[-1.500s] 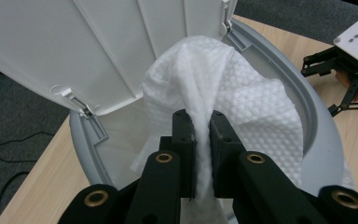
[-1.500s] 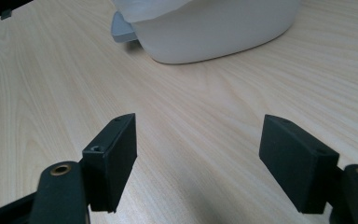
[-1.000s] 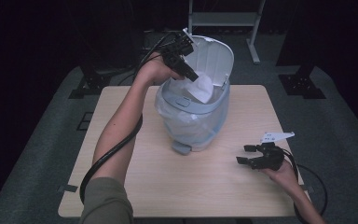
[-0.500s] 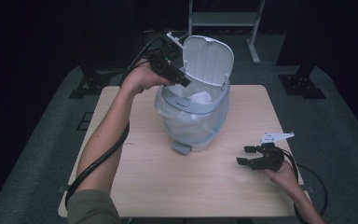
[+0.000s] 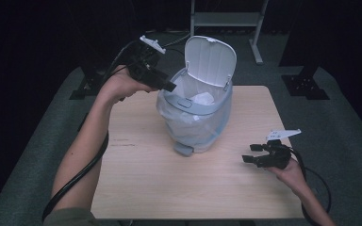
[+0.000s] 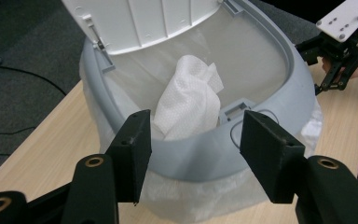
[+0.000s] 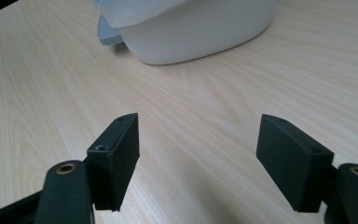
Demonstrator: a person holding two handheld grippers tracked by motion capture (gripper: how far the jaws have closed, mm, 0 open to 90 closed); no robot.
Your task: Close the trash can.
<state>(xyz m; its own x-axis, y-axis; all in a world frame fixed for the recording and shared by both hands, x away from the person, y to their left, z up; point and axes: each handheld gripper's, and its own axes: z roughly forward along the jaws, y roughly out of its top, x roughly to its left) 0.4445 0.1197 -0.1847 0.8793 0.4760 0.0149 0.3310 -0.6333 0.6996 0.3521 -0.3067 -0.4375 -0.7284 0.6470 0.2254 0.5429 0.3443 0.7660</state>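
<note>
High view: tissue (image 5: 201,99) inside bin (image 5: 195,123)

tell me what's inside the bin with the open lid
Inside the bin a crumpled white tissue lies against a clear plastic liner. The rim and the tissue hide the bottom, so anything under it cannot be seen.

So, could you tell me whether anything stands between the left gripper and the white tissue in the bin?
Only the bin's grey front rim; the lid is up, the tissue exposed, the left gripper open and empty.
</note>
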